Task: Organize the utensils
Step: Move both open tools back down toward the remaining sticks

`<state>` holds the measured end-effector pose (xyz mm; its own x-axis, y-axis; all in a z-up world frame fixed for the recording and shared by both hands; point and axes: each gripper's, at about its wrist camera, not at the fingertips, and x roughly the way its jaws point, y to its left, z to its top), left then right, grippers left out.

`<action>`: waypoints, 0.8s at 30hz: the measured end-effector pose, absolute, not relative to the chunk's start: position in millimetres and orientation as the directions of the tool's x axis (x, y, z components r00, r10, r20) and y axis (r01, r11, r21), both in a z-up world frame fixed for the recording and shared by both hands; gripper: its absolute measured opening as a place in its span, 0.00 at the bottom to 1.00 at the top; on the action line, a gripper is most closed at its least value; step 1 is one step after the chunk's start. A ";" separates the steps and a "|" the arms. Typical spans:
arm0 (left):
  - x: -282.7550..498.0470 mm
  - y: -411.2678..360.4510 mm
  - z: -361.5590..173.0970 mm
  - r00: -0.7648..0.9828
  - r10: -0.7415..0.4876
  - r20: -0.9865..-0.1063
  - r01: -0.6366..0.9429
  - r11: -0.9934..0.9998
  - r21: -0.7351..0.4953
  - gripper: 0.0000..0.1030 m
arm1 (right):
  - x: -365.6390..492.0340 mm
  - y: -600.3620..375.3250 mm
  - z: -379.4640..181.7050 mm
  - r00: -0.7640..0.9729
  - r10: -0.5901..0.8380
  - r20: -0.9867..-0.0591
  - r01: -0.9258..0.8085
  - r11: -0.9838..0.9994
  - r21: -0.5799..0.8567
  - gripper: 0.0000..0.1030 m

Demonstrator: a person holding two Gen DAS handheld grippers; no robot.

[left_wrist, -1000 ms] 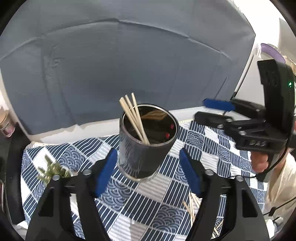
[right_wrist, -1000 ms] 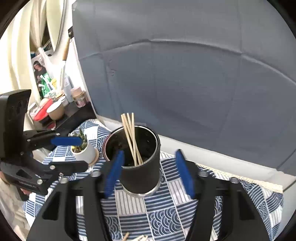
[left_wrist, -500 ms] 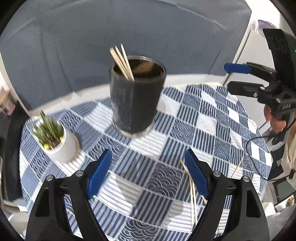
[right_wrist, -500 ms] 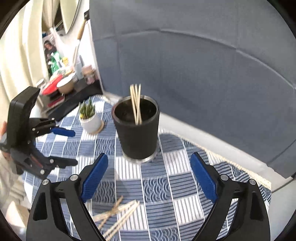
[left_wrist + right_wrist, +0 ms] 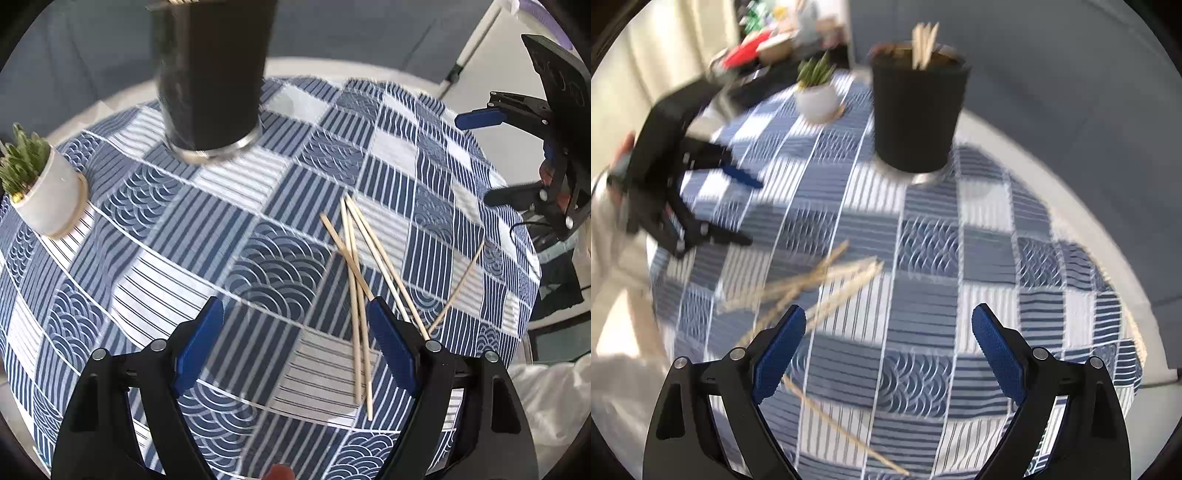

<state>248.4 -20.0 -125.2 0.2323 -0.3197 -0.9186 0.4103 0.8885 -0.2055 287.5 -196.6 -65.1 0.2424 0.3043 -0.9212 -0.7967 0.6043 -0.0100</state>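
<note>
Five loose wooden sticks counted on the desk in the left wrist view: four crossing in a loose bundle, a fifth lying apart nearer the desk's right edge. Thin, pale, straight, with plain ends; one end of the bundle hidden under a finger. Blurred in the right wrist view, so no count there beyond a fan of several and one stray stick toward the near edge. One dark round cup standing upright toward the far edge, metal ring at its base, a few more sticks poking up from its mouth; about three, hard to tell through blur. One small white pot with a green plant by the far left edge. One blue-and-white patchwork cloth covering the whole desk. Left gripper spread wide, fingers just opened further, nothing between them but cloth; loose bundle just beside its right finger. Right gripper likewise spread wide, fingers just opened, holding nothing, above bare cloth right of the sticks.
</note>
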 end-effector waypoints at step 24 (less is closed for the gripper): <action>245.0 -65.4 -178.3 0.074 -0.087 -0.993 0.390 0.920 -0.052 0.83 | 214.2 -214.1 -171.8 0.013 0.128 -0.992 -0.967 0.254 0.020 0.85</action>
<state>245.0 -65.4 -178.3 0.0739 -0.0870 -0.9935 0.3895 0.9196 -0.0515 214.2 -214.1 -171.8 0.0130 0.1275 -0.9917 -0.9671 0.2538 0.0199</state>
